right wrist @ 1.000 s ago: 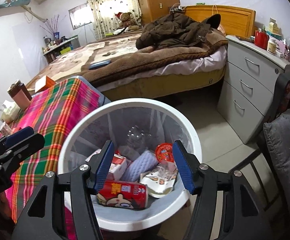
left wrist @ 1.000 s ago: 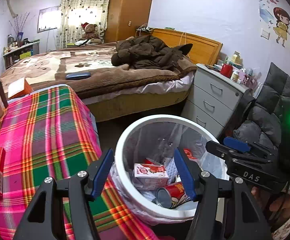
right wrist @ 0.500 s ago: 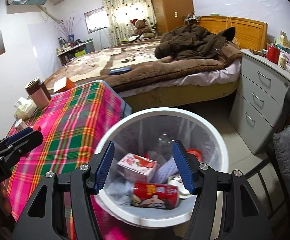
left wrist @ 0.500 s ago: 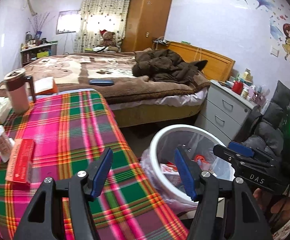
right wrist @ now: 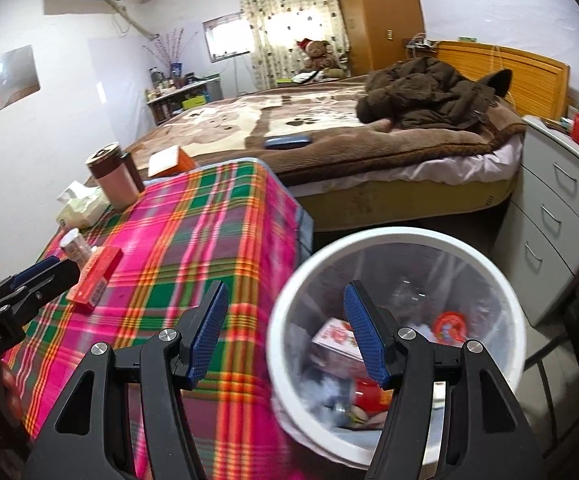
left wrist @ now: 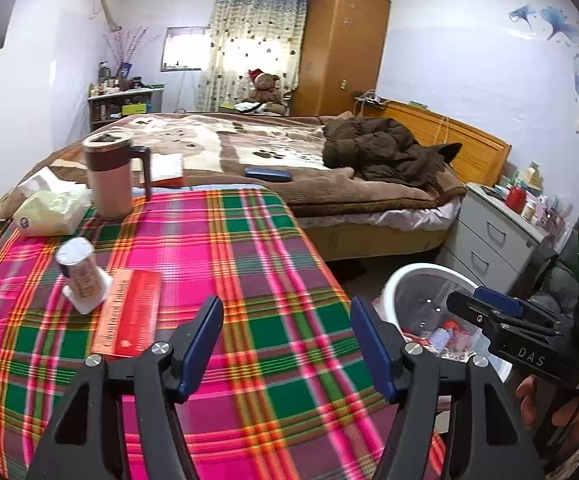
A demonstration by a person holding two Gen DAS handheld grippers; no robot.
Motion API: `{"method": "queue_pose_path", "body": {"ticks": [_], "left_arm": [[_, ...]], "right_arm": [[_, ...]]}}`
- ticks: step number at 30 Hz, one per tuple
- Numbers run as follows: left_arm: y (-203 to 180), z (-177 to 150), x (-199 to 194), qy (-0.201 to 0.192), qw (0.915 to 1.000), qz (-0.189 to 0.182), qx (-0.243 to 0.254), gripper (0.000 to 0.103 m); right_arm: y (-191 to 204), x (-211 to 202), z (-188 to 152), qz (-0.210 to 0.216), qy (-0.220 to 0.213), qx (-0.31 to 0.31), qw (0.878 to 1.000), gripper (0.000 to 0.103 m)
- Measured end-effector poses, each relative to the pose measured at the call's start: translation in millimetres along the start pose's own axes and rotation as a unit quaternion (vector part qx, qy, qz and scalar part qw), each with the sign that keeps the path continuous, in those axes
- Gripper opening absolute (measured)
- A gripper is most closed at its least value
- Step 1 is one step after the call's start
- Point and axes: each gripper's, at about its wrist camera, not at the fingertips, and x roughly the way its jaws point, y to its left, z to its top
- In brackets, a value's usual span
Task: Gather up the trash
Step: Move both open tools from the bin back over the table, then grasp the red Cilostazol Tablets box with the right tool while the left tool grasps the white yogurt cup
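**Both grippers empty above plaid surface and bin**

The left gripper tilts down over the plaid-covered surface, jaws spread with nothing between them, having just been opening further. The right gripper hangs over the near rim of the white trash bin, jaws apart and empty. The bin's contents, a carton and a red can among them, are blurred. Only fingers of the right hand show. On the surface lie a red box and, touching it, a small bottle; farther off, a tissue pack, a mug, then the bed.
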Motion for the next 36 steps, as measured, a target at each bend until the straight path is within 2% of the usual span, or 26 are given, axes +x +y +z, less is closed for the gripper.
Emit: {"method": "queue_pose_path", "body": {"ticks": [6, 15, 21, 36], "left_arm": [[44, 0, -7, -0.008, 0.9992, 0.034, -0.021, 0.070], [113, -3, -24, -0.018, 0.9939, 0.092, -0.058, 0.071], [150, -7, -33, -0.021, 0.9898, 0.118, -0.076, 0.072], [208, -17, -36, -0.012, 0.9861, 0.135, -0.096, 0.072]], "right_arm": [[28, 9, 1, 0.012, -0.014, -0.023, 1.000, 0.062], [74, 38, -2, 0.056, 0.025, -0.045, 0.997, 0.062], [112, 59, -5, 0.088, 0.050, -0.061, 0.993, 0.062], [185, 96, -8, 0.143, 0.092, -0.079, 0.982, 0.065]]}}
